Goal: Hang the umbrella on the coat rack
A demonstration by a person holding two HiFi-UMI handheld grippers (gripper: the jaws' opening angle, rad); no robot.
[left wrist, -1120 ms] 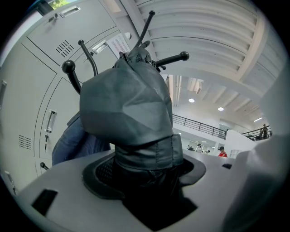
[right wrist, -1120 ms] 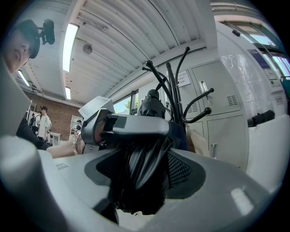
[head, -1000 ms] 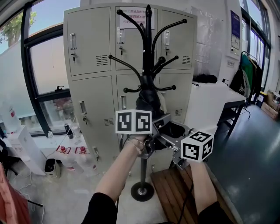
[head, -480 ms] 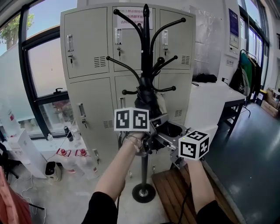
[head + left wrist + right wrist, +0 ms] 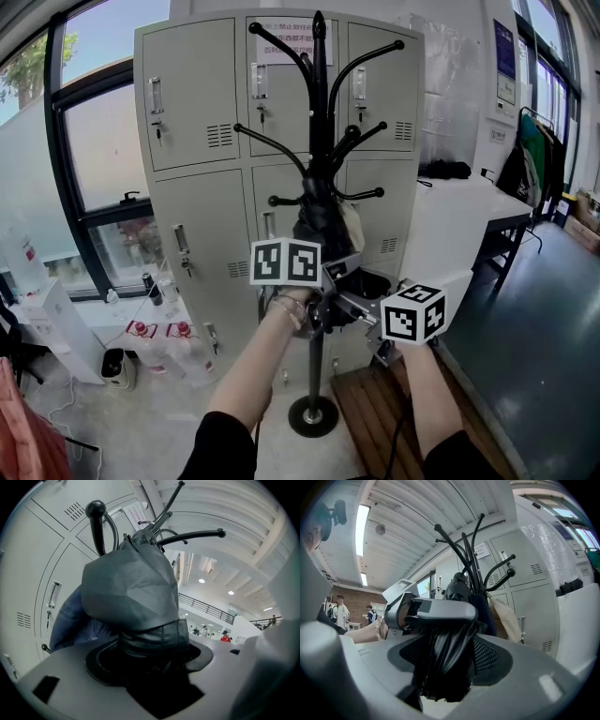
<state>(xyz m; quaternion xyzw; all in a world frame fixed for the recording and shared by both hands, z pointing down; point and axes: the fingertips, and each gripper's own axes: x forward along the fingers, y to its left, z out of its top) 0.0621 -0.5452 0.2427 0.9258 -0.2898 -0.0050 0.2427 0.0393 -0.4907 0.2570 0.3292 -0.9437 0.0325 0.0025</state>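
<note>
Umbrella [image 5: 317,220], black and folded, stands upright close against the pole of the coat rack [image 5: 320,103]. Its upper end sits just below the rack's lowest pair of hooks, and I can't tell whether it touches one. Both grippers have hold of it lower down. The left gripper [image 5: 321,298] comes in from seven o'clock, and its jaws are clamped on the bundled fabric, which fills the gap between them. The right gripper [image 5: 349,306] reaches in from four o'clock, just beside the left one. Its jaws are pressed onto the pleated folds a little lower on the bundle. A beige cloth [image 5: 352,225] hangs at the umbrella's three o'clock side. The rack stands on a round base [image 5: 313,415] in front of grey lockers [image 5: 187,122]. A white table [image 5: 459,211] is at the rack's three o'clock, and a wooden platform [image 5: 361,408] lies by the base at five o'clock.
</note>
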